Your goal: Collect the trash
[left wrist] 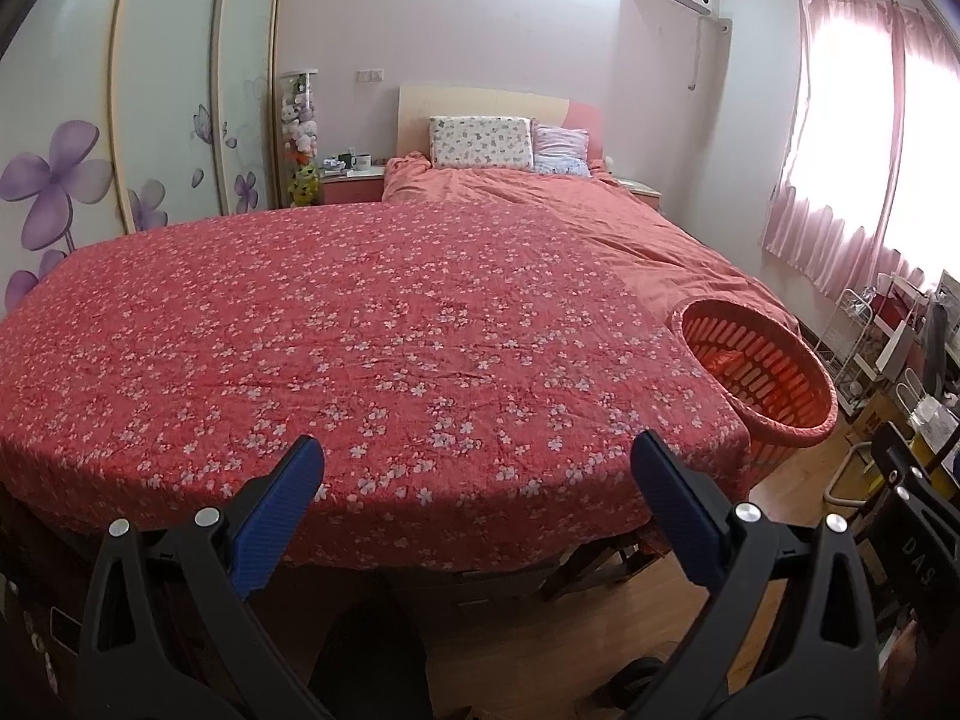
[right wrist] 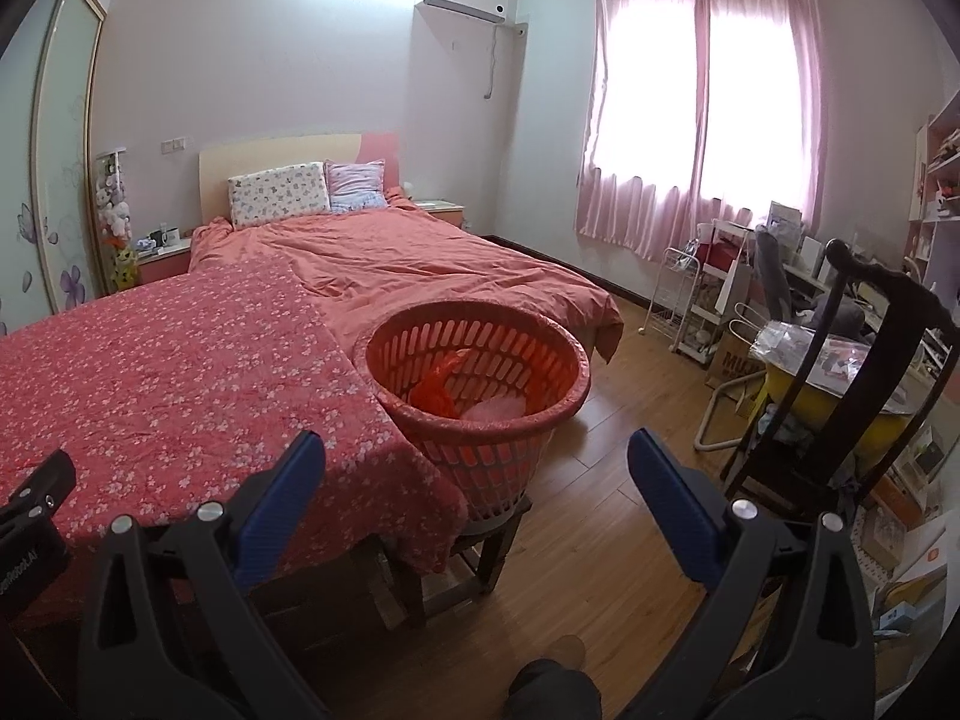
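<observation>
An orange slotted plastic basket [right wrist: 480,414] stands on a small wooden stool [right wrist: 486,546] at the right corner of the cloth-covered surface; it also shows in the left wrist view [left wrist: 774,384]. Inside it lie an orange plastic bag [right wrist: 435,390] and a pale clear wrapper [right wrist: 495,411]. My left gripper [left wrist: 477,462] is open and empty, held over the near edge of the red floral cloth [left wrist: 360,348]. My right gripper [right wrist: 477,462] is open and empty, just in front of the basket. No loose trash shows on the cloth.
A bed with an orange duvet [right wrist: 420,264] and pillows lies beyond. A dark wooden chair [right wrist: 864,372], a yellow round table [right wrist: 840,396] with clutter and a white wire rack [right wrist: 684,300] stand at the right. Wardrobe doors [left wrist: 168,96] line the left wall.
</observation>
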The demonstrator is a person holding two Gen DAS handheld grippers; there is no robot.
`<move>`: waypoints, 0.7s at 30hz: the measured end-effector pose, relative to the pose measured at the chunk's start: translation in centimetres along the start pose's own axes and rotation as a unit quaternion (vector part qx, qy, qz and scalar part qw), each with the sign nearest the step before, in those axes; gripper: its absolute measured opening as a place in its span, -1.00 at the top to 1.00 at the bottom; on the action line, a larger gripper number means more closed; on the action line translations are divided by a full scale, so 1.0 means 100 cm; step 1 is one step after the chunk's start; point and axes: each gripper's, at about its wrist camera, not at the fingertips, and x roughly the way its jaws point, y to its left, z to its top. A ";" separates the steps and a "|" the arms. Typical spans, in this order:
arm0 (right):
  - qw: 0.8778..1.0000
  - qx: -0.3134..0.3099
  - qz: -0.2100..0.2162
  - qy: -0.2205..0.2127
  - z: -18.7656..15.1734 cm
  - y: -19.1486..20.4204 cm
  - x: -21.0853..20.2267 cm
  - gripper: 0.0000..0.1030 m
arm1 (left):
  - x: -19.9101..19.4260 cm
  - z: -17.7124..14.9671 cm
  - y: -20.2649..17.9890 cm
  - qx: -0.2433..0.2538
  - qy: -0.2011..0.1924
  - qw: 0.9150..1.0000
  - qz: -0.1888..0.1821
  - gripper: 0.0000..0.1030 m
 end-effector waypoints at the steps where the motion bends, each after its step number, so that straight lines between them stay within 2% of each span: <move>1: 1.000 -0.001 0.002 0.003 -0.001 0.000 0.001 -0.91 | 0.001 0.000 0.000 0.000 0.002 1.000 0.001 -0.96; 7: 1.000 -0.001 0.007 0.021 -0.004 0.001 0.009 -0.91 | 0.002 -0.001 -0.001 0.001 0.007 1.000 0.002 -0.96; 21: 1.000 -0.001 0.010 0.019 -0.003 0.003 0.010 -0.91 | 0.002 -0.002 -0.001 0.001 0.008 1.000 0.005 -0.96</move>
